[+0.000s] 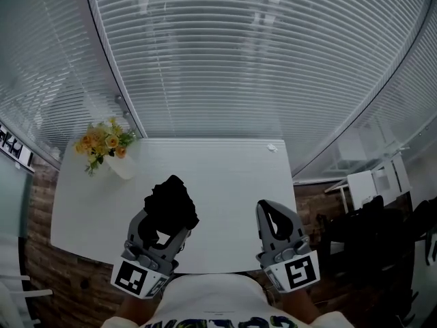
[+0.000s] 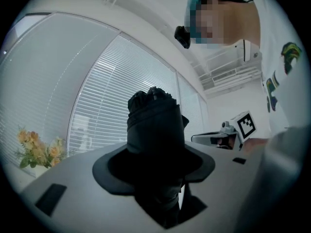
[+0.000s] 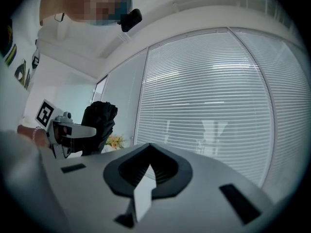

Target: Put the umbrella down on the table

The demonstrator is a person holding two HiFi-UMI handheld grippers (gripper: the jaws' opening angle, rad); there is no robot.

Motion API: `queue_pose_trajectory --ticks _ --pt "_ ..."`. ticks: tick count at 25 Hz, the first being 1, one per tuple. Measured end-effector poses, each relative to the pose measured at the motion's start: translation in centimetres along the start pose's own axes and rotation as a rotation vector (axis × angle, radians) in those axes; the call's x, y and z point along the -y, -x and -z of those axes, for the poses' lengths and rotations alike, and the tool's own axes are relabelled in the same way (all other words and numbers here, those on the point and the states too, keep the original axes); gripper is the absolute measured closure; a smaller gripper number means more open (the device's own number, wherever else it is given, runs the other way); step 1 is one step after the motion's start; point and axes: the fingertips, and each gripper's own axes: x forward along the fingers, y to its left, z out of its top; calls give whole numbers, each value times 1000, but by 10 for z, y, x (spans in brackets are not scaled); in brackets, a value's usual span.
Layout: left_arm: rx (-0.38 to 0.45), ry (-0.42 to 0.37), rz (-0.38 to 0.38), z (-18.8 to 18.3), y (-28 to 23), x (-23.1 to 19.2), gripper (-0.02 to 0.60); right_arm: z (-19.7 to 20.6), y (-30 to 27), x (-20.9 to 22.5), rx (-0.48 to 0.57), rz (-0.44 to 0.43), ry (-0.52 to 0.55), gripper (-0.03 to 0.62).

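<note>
A black folded umbrella (image 1: 171, 200) stands upright in my left gripper (image 1: 162, 232), which is shut on its lower part above the near edge of the white table (image 1: 225, 169). In the left gripper view the umbrella (image 2: 153, 125) fills the dark notch between the jaws, and its bunched top rises above them. My right gripper (image 1: 273, 214) hovers beside it at about the same height, over the table's near right edge. Its jaws are shut with nothing between them (image 3: 148, 171). From the right gripper view the umbrella (image 3: 99, 123) shows at the left.
A vase of yellow and orange flowers (image 1: 104, 142) stands at the table's far left corner. A small white object (image 1: 272, 147) lies near the far right corner. Glass walls with slatted blinds (image 1: 239, 60) close the back. White furniture (image 1: 369, 183) stands to the right.
</note>
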Motion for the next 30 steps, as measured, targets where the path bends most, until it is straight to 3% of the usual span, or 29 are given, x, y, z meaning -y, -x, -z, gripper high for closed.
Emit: queue_pose_trajectory --ticks 5,19,30 --pt "-64 -67 15 17 -11 -2 328 2 -1 5 -1 5 -6 585" --pt "-389 -280 141 117 -62 -12 331 5 5 13 2 19 -15 585" --pt "-665 -425 326 220 -90 -1 334 9 7 14 -11 27 -21 585"
